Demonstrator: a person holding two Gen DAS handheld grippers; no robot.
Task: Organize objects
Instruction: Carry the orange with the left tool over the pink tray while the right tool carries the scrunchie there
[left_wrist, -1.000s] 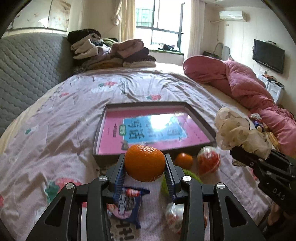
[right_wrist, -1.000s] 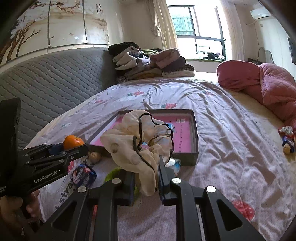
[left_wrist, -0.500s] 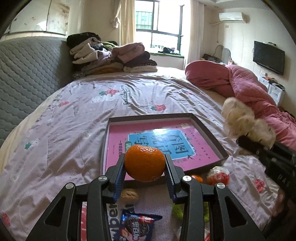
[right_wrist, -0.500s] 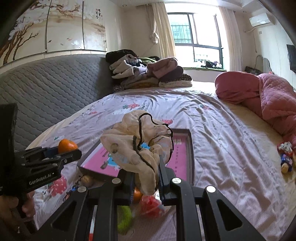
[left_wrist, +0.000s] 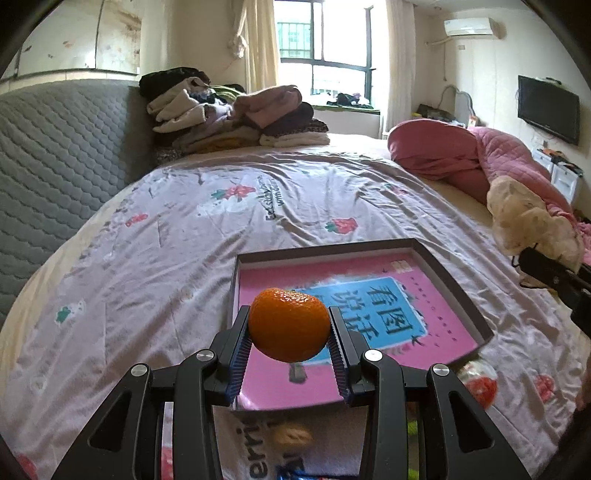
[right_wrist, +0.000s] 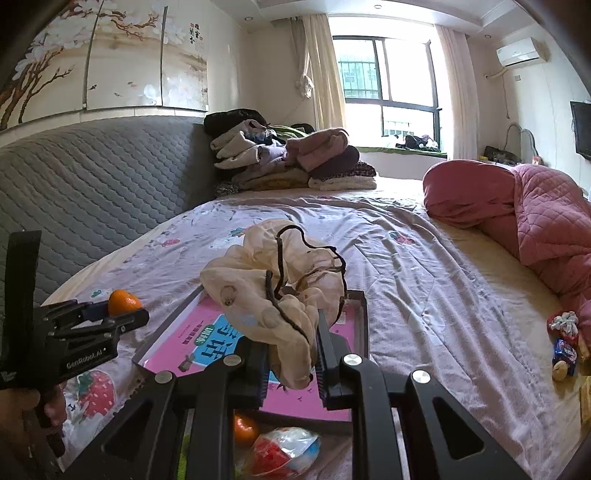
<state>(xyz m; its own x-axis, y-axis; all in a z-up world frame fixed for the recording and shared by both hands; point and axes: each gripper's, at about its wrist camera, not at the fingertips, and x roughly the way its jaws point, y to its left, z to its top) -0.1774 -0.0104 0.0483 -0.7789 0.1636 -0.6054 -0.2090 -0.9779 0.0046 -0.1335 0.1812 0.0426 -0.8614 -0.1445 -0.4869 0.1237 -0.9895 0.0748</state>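
My left gripper (left_wrist: 289, 341) is shut on an orange mandarin (left_wrist: 289, 329) and holds it above the near edge of a shallow dark tray (left_wrist: 447, 277) with a pink and blue book in it. The mandarin also shows in the right wrist view (right_wrist: 123, 302). My right gripper (right_wrist: 291, 354) is shut on a crumpled cream cloth pouch with a dark cord (right_wrist: 273, 291), held above the tray (right_wrist: 364, 325). The pouch also shows at the right of the left wrist view (left_wrist: 524, 221).
The tray lies on a bed with a strawberry-print sheet (left_wrist: 221, 229). A second mandarin (right_wrist: 245, 428), a red and white wrapped sweet (right_wrist: 284, 456) and a walnut (left_wrist: 291, 435) lie in front of the tray. Folded clothes (left_wrist: 236, 114) and a pink quilt (right_wrist: 535, 210) lie further back.
Both grippers have risen and moved forward over the tray, each still holding its object. The small items in front of the tray have slid down toward the bottom of both views.
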